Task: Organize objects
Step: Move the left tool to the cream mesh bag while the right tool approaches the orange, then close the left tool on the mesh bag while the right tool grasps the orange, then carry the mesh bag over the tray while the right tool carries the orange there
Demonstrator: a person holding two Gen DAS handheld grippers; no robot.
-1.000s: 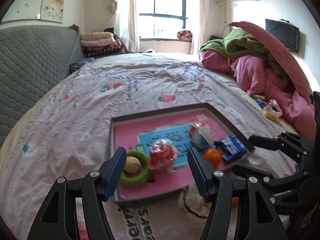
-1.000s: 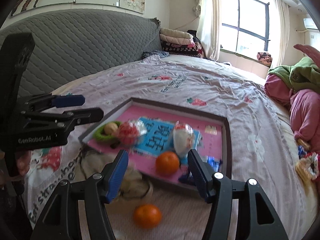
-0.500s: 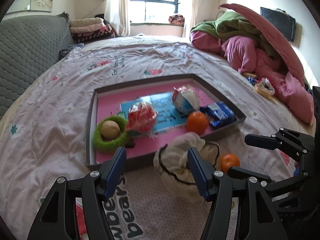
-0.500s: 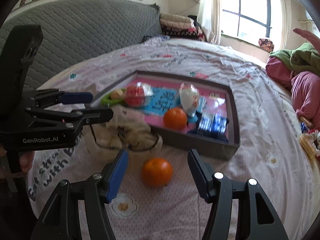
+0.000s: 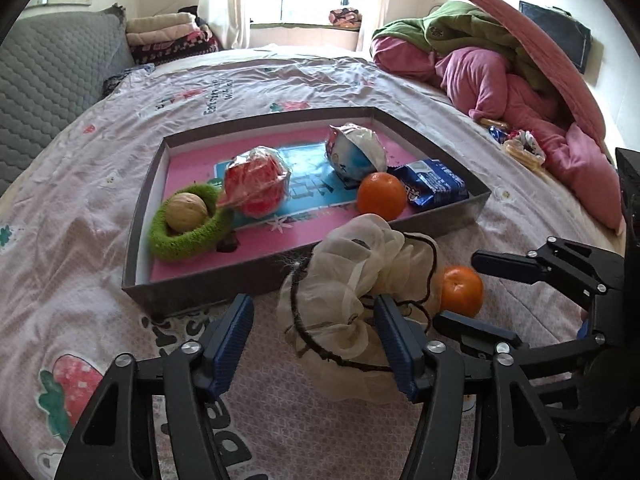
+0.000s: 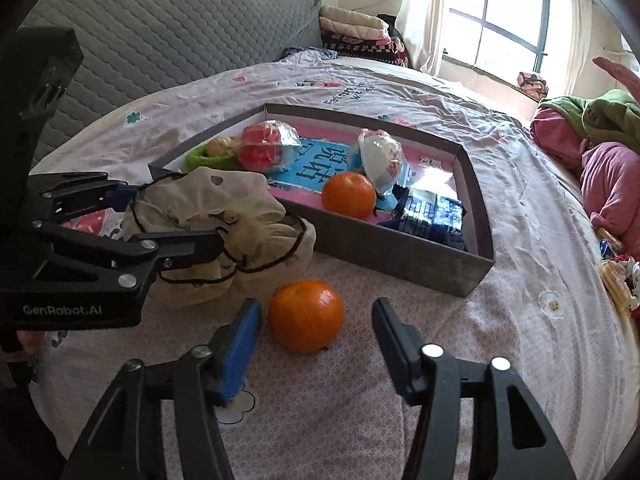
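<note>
On the bedspread, just in front of the near wall of the grey tray (image 6: pixel 400 248), lie a loose orange (image 6: pixel 306 316) and, touching it, a crumpled cream mesh bag (image 5: pixel 352 292) with a dark drawstring.

The right gripper (image 6: pixel 316 344) stands spread around the orange; its jaws have just been closing, yet a gap remains on each side and neither pad presses the fruit. The left gripper (image 5: pixel 316 334) straddles the near folds of the bag; its jaws have also just been closing. The right pad lies against the fabric, the left pad stands clear, so nothing is pinched.

Procedure, as judged: centre the orange between the right pads before closing, since it sits nearer the left pad and may roll away on soft bedding. Close at the widest girth. With the left gripper, take the drawstring rim, not the loose body cloth.

The orange is round, with no long axis; where its stem end points cannot be told. The bag lies slumped, stretching roughly left to right along the tray wall; its mouth appears to face upward.
</note>
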